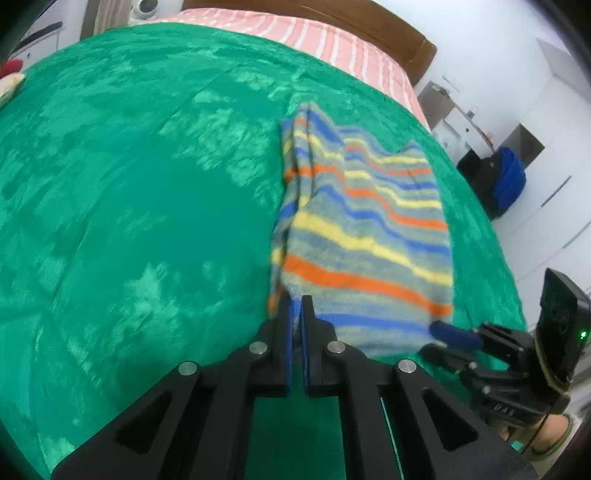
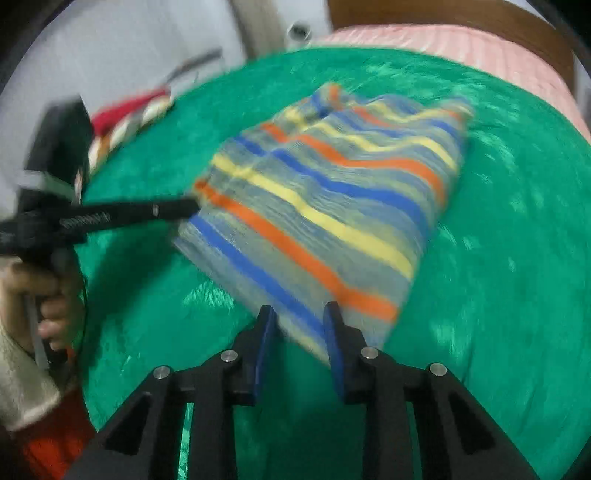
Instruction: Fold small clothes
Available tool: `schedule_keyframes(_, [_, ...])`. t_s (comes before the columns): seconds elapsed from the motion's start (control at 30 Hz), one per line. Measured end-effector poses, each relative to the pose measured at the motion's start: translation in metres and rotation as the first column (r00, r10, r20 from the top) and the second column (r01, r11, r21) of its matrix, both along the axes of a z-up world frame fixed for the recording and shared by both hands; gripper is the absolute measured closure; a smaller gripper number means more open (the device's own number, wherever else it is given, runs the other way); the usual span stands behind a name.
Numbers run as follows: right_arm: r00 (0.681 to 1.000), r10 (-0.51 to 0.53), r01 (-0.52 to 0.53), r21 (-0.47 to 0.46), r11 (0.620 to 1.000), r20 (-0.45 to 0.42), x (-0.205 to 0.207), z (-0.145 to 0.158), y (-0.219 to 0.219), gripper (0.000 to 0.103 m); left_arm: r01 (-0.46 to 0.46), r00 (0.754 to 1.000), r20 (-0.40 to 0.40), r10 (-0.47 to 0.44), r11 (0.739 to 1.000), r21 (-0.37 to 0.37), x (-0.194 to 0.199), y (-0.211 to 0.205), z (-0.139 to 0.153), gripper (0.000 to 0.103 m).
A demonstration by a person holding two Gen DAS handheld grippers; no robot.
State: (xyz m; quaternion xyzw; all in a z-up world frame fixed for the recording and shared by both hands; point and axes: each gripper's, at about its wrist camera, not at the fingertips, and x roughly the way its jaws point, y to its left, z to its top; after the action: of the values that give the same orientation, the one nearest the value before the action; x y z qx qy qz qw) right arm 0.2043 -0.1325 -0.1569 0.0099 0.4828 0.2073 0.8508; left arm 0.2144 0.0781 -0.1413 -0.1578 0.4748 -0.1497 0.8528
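A small striped garment (image 1: 362, 221), grey with blue, yellow and orange bands, lies folded on the green blanket (image 1: 129, 203). My left gripper (image 1: 295, 306) is shut on its near left corner. It also shows in the right wrist view (image 2: 184, 208), pinching the garment's left edge. My right gripper (image 2: 299, 317) is open, its jaws astride the garment's (image 2: 332, 206) near right corner. In the left wrist view it (image 1: 439, 334) sits at the garment's right corner. The right wrist view is blurred.
The green blanket (image 2: 498, 240) covers a bed with a pink striped sheet (image 1: 332, 37) and a brown headboard (image 1: 369, 18). Red and white clothes (image 2: 129, 114) lie at the bed's left edge. A blue and black bag (image 1: 506, 181) stands beside the bed.
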Motion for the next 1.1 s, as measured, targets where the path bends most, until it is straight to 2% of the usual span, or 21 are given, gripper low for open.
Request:
schedule_keyframes(0.13, [0.997,-0.074,0.073,0.037,0.997,0.018,-0.010,-0.001,-0.006,0.076,0.024,1.000,-0.008,-0.024,0.999,0.024,-0.003,0.000,0.003,0.101])
schedule_keyframes(0.17, [0.996,-0.082,0.081,0.041,0.996,0.020,-0.010,-0.001,-0.008,0.076,0.040,0.999,-0.008,-0.040,0.998,0.048,-0.003,-0.002,0.006,0.096])
schedule_keyframes(0.2, [0.996,-0.082,0.081,0.041,0.996,0.020,-0.012,0.000,-0.008,0.076,0.060,0.998,-0.012,-0.059,0.993,0.097,-0.004,-0.004,0.010,0.084])
schedule_keyframes(0.23, [0.997,-0.078,0.077,0.038,0.996,0.016,-0.013,0.002,-0.009,0.076,0.073,0.997,-0.013,-0.072,0.988,0.136,-0.004,-0.005,0.014,0.077])
schedule_keyframes(0.3, [0.998,-0.059,0.059,0.028,0.998,-0.001,-0.023,0.008,-0.014,0.072,0.070,0.997,0.010,-0.074,0.976,0.208,-0.011,0.005,0.027,0.036])
schedule_keyframes(0.33, [0.998,-0.052,0.053,0.022,0.998,-0.023,-0.027,0.012,-0.018,0.062,0.063,0.997,0.040,-0.073,0.976,0.206,-0.013,0.011,0.035,0.028])
schedule_keyframes(0.37, [0.997,-0.060,0.061,0.018,0.998,-0.040,-0.031,0.018,-0.021,0.047,0.059,0.995,0.072,-0.074,0.981,0.185,-0.011,0.017,0.042,0.017])
schedule_keyframes(0.4, [0.996,-0.081,0.082,0.028,0.996,-0.024,-0.035,0.026,-0.028,0.041,0.061,0.992,0.104,-0.076,0.988,0.143,-0.005,0.022,0.051,0.011])
schedule_keyframes(0.43, [0.994,-0.106,0.105,0.054,0.993,0.019,-0.036,0.035,-0.036,0.036,0.067,0.989,0.124,-0.079,0.993,0.099,0.004,0.025,0.058,0.009])
schedule_keyframes(0.5, [0.986,-0.154,0.146,0.108,0.983,0.069,-0.029,0.046,-0.046,0.033,0.077,0.989,0.121,-0.081,0.996,0.038,0.030,0.023,0.062,0.005])
schedule_keyframes(0.6, [0.969,-0.240,0.223,0.211,0.952,0.055,0.008,0.053,-0.066,0.033,0.143,0.990,0.001,-0.143,0.990,0.000,0.085,0.002,0.038,0.005])
schedule_keyframes(0.7, [0.948,-0.318,0.312,0.298,0.902,-0.027,0.058,0.037,-0.082,0.033,0.164,0.981,-0.109,-0.160,0.986,0.029,0.121,-0.018,0.007,0.007])
schedule_keyframes(0.77, [0.928,-0.350,0.372,0.335,0.866,-0.126,0.090,0.015,-0.086,0.033,0.177,0.979,-0.112,-0.168,0.981,0.075,0.129,-0.032,-0.003,0.007])
schedule_keyframes(0.8, [0.923,-0.348,0.385,0.346,0.856,-0.167,0.101,0.003,-0.084,0.033,0.182,0.980,-0.101,-0.172,0.979,0.094,0.129,-0.036,-0.004,0.011])
schedule_keyframes(0.83, [0.920,-0.335,0.389,0.358,0.849,-0.204,0.111,-0.008,-0.080,0.039,0.185,0.981,-0.088,-0.175,0.975,0.124,0.128,-0.042,-0.005,0.022])
schedule_keyframes(0.87, [0.922,-0.330,0.384,0.368,0.847,-0.202,0.117,-0.013,-0.073,0.054,0.193,0.980,-0.077,-0.183,0.971,0.144,0.126,-0.047,-0.005,0.062])
schedule_keyframes(0.9, [0.927,-0.325,0.373,0.359,0.856,-0.187,0.120,-0.014,-0.065,0.062,0.216,0.975,-0.085,-0.207,0.969,0.120,0.125,-0.053,-0.005,0.088])
schedule_keyframes(0.93, [0.932,-0.321,0.360,0.317,0.877,-0.170,0.121,-0.012,-0.053,0.071,0.206,0.977,-0.083,-0.197,0.970,0.129,0.122,-0.056,-0.002,0.088])
schedule_keyframes(1.0, [0.941,-0.336,0.339,0.137,0.931,-0.049,0.115,0.005,-0.023,0.075,0.199,0.980,-0.030,-0.197,0.963,0.180,0.113,-0.063,0.012,0.089])
schedule_keyframes(1.03, [0.944,-0.330,0.328,0.070,0.942,0.019,0.109,0.017,-0.010,0.076,0.192,0.981,0.001,-0.196,0.963,0.189,0.108,-0.063,0.023,0.089])
schedule_keyframes(1.1, [0.942,-0.317,0.313,0.057,0.948,0.105,0.099,0.038,0.002,0.077,0.175,0.980,0.060,-0.189,0.966,0.190,0.101,-0.058,0.046,0.089])
